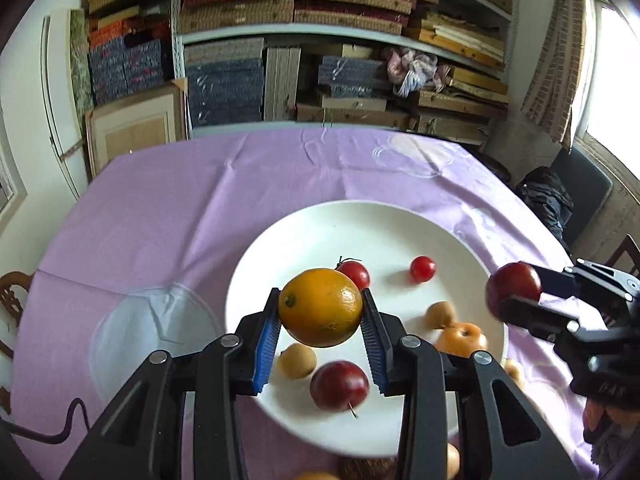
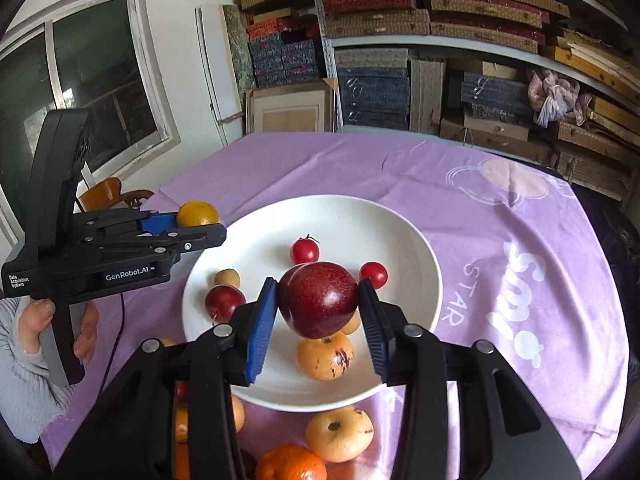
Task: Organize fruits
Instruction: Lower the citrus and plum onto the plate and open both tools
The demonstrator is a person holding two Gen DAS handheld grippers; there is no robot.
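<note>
My left gripper is shut on an orange and holds it above the near left part of a white plate. My right gripper is shut on a dark red plum above the plate; it also shows in the left wrist view. On the plate lie two cherry tomatoes, a small red plum, a yellow apple and small tan fruits.
Near the plate's front edge on the purple tablecloth lie a yellow apple, a tangerine and other fruit partly hidden by my fingers. A clear glass plate sits left of the white plate. Shelves of boxes stand behind the table.
</note>
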